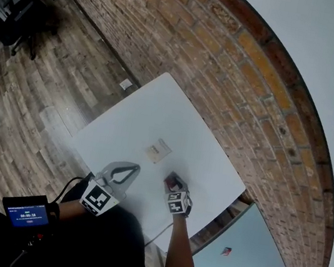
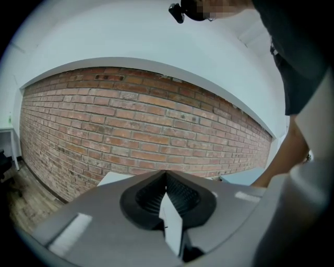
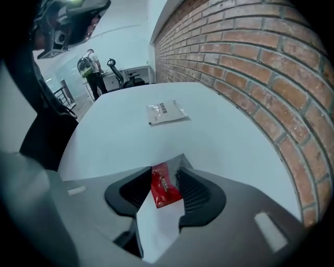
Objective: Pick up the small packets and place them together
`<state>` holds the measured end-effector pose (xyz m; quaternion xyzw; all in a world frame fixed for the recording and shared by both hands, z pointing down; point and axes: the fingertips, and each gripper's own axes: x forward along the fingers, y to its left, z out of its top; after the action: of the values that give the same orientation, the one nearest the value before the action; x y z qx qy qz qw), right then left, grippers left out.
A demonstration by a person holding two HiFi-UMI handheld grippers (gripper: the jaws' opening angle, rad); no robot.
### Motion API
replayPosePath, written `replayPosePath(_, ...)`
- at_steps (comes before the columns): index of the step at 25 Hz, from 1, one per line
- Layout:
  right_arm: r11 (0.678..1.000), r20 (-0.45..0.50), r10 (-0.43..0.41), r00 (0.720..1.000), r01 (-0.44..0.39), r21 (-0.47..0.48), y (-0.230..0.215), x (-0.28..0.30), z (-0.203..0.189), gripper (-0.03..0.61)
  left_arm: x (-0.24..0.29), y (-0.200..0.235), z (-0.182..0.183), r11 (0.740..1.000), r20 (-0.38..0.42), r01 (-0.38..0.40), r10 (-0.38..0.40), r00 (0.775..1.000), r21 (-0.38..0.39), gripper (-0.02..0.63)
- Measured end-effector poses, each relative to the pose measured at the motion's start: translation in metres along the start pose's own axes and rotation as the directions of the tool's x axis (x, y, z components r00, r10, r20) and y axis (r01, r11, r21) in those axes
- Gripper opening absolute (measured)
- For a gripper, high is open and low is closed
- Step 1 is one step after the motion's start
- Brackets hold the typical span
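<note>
A small red packet [image 3: 163, 190] lies on the white table [image 1: 151, 111], between the jaws of my right gripper [image 3: 165, 172], which points steeply down and stands open around it. In the head view the red packet [image 1: 172, 179] shows just beyond the right gripper [image 1: 173, 186]. A white packet [image 1: 159, 151] lies flat farther out on the table, apart from the red one; the right gripper view shows this white packet [image 3: 166, 111] ahead. My left gripper [image 1: 134, 168] hovers at the near table edge, left of the red packet, shut and empty [image 2: 166, 176].
A brick wall [image 1: 240, 72] runs along the table's far side. A pale blue table [image 1: 249, 251] stands at the right. Wood floor [image 1: 49, 78] and office chairs [image 1: 15, 15] lie to the left. A person [image 3: 93, 70] stands far off in the room.
</note>
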<state>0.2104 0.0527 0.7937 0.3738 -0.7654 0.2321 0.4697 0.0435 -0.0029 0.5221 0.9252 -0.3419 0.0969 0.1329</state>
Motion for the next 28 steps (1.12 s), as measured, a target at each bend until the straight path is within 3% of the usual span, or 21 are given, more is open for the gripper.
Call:
replayPosePath(7, 0.992, 0.046, 0.004, 0.999, -0.010, 0.125, -0.005, 0.008, 0.015, 0.169, -0.002, 0.009, -0.005, 0.999, -0.006, -0.033, 0.033, 0.999, -0.027, 0.000)
replayPosePath(14, 0.993, 0.056, 0.005, 0.998, -0.012, 0.119, -0.007, 0.020, 0.043, 0.169, 0.001, 0.015, -0.006, 0.999, -0.014, -0.035, 0.034, 0.999, -0.035, 0.000)
replayPosePath(23, 0.998, 0.044, 0.019, 0.999, -0.021, 0.056, -0.008, 0.020, 0.048, 0.170, 0.002, 0.019, -0.004, 0.999, -0.009, -0.037, 0.037, 0.999, -0.030, 0.000)
replayPosePath(28, 0.997, 0.071, -0.011, 0.997, 0.005, 0.083, -0.010, 0.012, 0.053, 0.161, 0.005, 0.016, -0.003, 0.999, -0.008, -0.020, 0.019, 1.000, -0.032, 0.000)
